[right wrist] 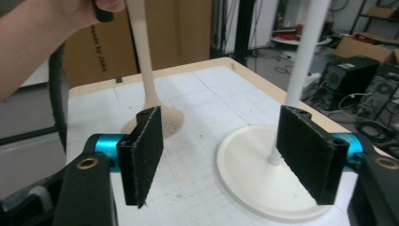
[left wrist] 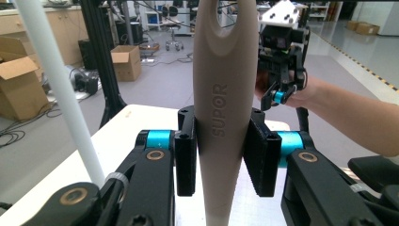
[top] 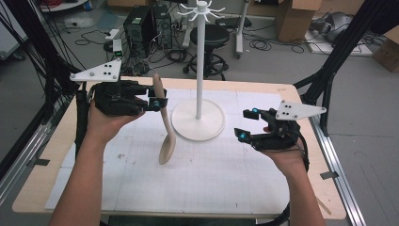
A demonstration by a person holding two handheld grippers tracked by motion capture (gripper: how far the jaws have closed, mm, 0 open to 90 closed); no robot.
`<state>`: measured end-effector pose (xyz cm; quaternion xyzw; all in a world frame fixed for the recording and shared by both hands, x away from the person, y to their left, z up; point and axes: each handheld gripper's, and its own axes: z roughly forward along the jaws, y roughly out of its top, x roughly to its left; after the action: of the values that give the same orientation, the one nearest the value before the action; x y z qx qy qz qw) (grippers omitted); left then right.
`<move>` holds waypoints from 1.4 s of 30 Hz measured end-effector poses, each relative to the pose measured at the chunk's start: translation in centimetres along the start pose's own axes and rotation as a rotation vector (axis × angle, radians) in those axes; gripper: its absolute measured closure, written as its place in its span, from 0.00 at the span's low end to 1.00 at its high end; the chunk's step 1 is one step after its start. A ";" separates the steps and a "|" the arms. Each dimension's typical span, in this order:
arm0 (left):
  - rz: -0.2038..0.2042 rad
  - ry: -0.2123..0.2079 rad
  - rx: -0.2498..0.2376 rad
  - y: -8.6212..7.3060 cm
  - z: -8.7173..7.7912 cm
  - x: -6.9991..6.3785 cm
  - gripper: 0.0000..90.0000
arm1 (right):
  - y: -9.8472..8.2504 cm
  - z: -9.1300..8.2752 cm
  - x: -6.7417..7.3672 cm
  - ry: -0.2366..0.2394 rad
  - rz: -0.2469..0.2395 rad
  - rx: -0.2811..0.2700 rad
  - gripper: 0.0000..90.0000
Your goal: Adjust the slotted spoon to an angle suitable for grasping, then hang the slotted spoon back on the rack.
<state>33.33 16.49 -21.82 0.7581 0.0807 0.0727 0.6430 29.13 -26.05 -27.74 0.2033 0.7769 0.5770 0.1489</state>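
Gripping the beige spoon by its handle, the left gripper holds it upright, bowl hanging below the fingers just above the tabletop; the hanging hole stands above them, probably kept free for a hook of the white rack beside them. The right gripper is parted and empty, its fingers framing the rack's base, the spoon well beyond them.

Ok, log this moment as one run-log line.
left gripper: shut on spoon, bowl down | right gripper: open, empty | hook stand: upright mid-table, hooks bare | spoon: not hung yet
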 end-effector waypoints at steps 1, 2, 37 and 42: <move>0.000 0.003 0.001 0.0 -0.1 0.0 0.76 | -0.3 0.0 0.0 -0.007 0.005 -0.004 0.31; -0.002 0.003 -0.003 0.0 -0.2 0.0 0.76 | -0.7 -0.1 -0.1 -0.015 0.013 -0.008 0.30; -0.010 0.043 -0.019 -0.1 -1.4 0.5 0.76 | -2.4 -0.4 -0.2 -0.063 0.038 -0.034 0.21; -0.014 0.057 -0.010 0.4 -1.2 1.1 0.76 | -2.3 -0.2 -0.2 -0.058 0.037 -0.031 0.21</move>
<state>34.21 17.82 -21.21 0.7520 0.1037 0.0900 0.6447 28.83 -26.90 -29.90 0.2322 0.7594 0.5853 0.1637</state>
